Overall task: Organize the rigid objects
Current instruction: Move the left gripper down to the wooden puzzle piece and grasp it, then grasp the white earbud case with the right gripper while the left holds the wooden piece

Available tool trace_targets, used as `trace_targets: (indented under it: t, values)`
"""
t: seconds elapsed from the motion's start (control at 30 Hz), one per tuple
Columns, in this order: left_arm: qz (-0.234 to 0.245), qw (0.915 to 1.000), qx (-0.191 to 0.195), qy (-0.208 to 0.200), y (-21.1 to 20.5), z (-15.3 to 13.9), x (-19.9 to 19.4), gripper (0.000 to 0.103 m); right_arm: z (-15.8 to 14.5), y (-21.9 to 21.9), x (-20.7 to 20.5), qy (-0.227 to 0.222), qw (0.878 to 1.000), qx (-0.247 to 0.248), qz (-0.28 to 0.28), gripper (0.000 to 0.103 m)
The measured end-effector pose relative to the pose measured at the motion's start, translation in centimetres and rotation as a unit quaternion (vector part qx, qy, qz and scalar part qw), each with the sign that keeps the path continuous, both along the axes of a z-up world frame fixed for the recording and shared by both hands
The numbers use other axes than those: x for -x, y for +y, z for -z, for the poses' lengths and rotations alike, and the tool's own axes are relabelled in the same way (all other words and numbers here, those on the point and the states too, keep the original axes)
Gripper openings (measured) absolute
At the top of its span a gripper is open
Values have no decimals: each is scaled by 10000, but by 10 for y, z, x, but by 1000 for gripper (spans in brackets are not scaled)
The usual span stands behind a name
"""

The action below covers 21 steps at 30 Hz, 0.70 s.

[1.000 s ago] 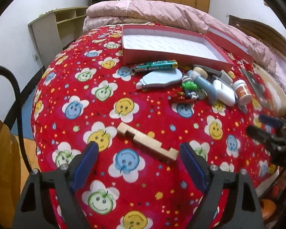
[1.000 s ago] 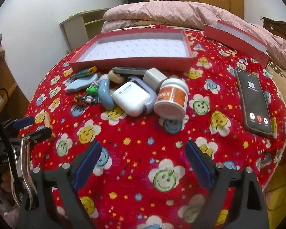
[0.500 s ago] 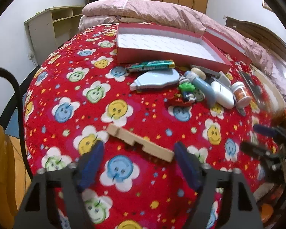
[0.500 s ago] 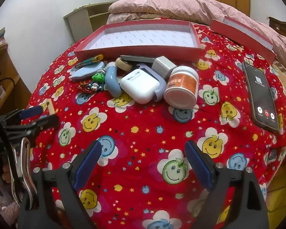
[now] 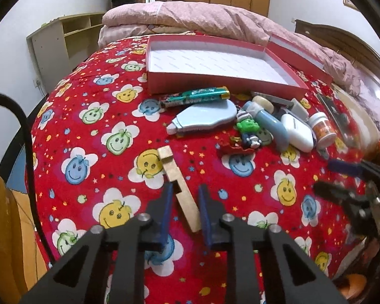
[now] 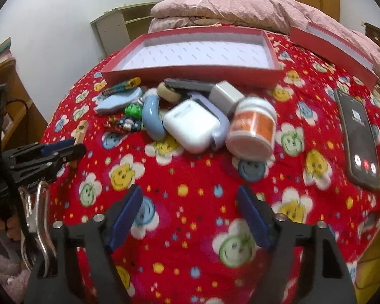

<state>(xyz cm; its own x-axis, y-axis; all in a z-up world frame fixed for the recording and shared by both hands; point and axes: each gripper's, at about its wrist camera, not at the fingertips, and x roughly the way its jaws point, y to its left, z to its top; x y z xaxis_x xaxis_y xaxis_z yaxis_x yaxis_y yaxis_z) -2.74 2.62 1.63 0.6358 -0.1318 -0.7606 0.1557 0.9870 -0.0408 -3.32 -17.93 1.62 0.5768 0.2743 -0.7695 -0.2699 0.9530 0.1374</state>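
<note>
Near bed edge [image 5: 71,228], left gripper [image 5: 183,204] clamps wooden block [image 5: 182,192]

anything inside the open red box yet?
Nothing visible inside the red box: only its white patterned lining shows in both wrist views. Its near wall hides a thin strip of floor just behind it.

Pale bare-wood block [image 5: 180,190], fuzzy printed cloth blanket [image 5: 93,152], glossy white plastic case [image 6: 191,124].
</note>
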Motion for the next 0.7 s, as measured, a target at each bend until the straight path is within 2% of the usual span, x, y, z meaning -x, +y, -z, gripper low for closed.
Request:
trace_targets:
  t: [0.1, 0.23, 0.5, 0.7]
  values:
    - [-9, 10000, 43, 4, 1, 0, -1, 20, -1, 4, -12, -51, 10000, -7, -50, 73]
    - [-9, 10000, 53, -4, 1, 0, -4, 20, 0, 8, -29, -52, 9999, -119, -55, 67]
    - [-64, 9999, 54, -58, 1, -1, -14, 20, -2, -1, -54, -32, 9983, -524, 248, 67]
    - [-82, 9999, -10, -145, -2, 0, -18, 22, -4, 5, -64, -60, 9975, -505, 483, 67]
